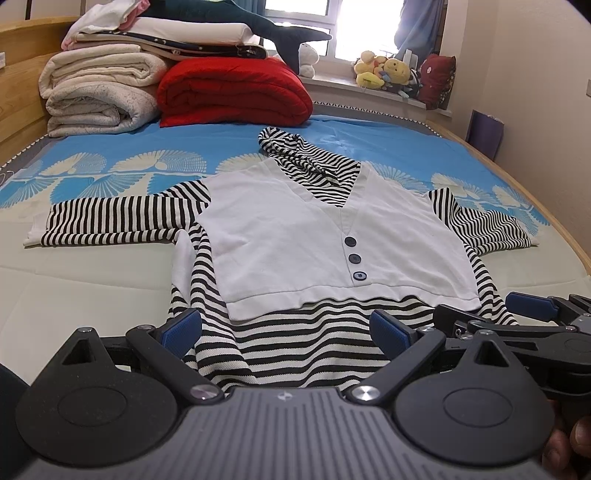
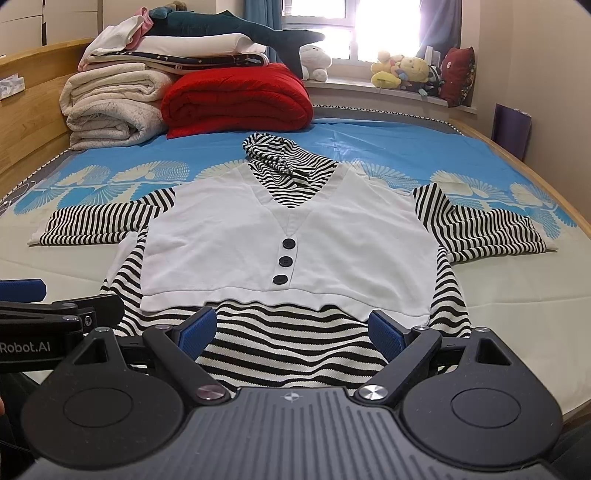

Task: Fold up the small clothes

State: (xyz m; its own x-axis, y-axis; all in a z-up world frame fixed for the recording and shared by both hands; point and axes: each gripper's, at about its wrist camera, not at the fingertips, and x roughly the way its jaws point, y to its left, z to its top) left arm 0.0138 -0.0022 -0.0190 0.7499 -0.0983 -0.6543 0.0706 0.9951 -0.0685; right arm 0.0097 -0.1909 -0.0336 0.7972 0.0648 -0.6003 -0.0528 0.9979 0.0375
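1. A small hooded top (image 1: 317, 229) lies flat and face up on the bed (image 1: 92, 280), with its hem toward the cameras and its hood (image 1: 295, 155) pointing toward the window (image 1: 332, 22).
2. The top has a white vest front (image 2: 280, 236) with 3 dark buttons (image 2: 285, 261) in a column below the V neck, over a black-and-white striped body.
3. Both striped sleeves are spread out sideways: the left sleeve (image 1: 118, 218) lies long and flat, and the right sleeve (image 2: 487, 229) is shorter and a little rumpled.
4. The left gripper (image 1: 286, 328) sits just above the striped hem, its blue pads (image 1: 183, 326) spread wide with nothing between them.
5. The right gripper (image 2: 291, 326) is likewise spread wide over the hem and holds nothing.
6. The 2 grippers are side by side; each one shows at the edge of the other's view.
7. At the head of the bed lie a rolled red blanket (image 1: 232, 92) and, to its left, a stack of cream blankets (image 1: 99, 88).
8. Stuffed toys (image 2: 402, 70) sit on the windowsill.
9. The bed cover is blue with a pale fan pattern on the far half and plain cream nearer the cameras.
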